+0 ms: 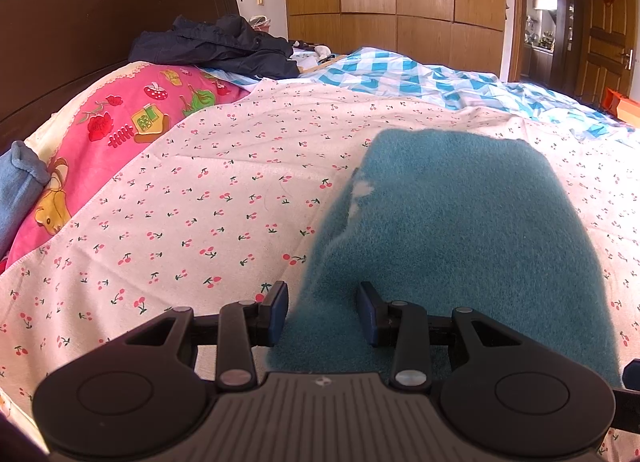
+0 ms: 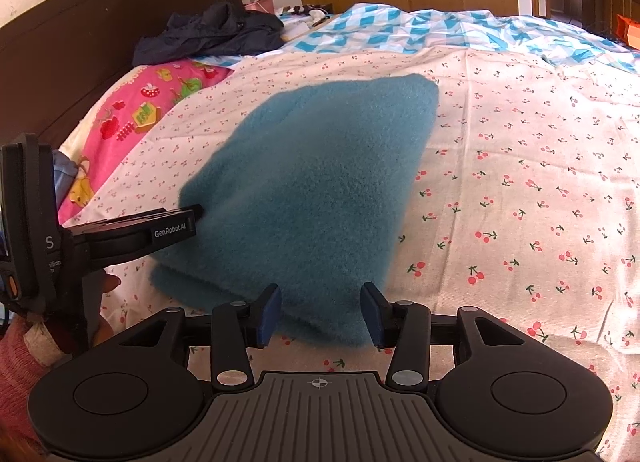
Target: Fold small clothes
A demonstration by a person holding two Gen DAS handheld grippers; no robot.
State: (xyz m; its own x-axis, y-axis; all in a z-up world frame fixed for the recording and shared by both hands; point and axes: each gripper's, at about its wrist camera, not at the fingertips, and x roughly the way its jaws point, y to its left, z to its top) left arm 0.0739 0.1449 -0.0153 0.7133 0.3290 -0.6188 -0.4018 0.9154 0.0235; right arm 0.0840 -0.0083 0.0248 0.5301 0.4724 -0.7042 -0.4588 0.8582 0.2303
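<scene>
From the left wrist cam, the left gripper [image 1: 322, 312] had its jaws parted with the near edge of the fuzzy teal garment [image 1: 452, 221] bunched between them, though I couldn't tell if the pads were really pinching it; the rest lay ahead on the cherry-print sheet [image 1: 200, 201]. Right wrist cam: the right gripper [image 2: 320, 314] was released, jaws apart around the garment's near corner without pressing it, cloth stretching ahead and left toward the other gripper.
</scene>
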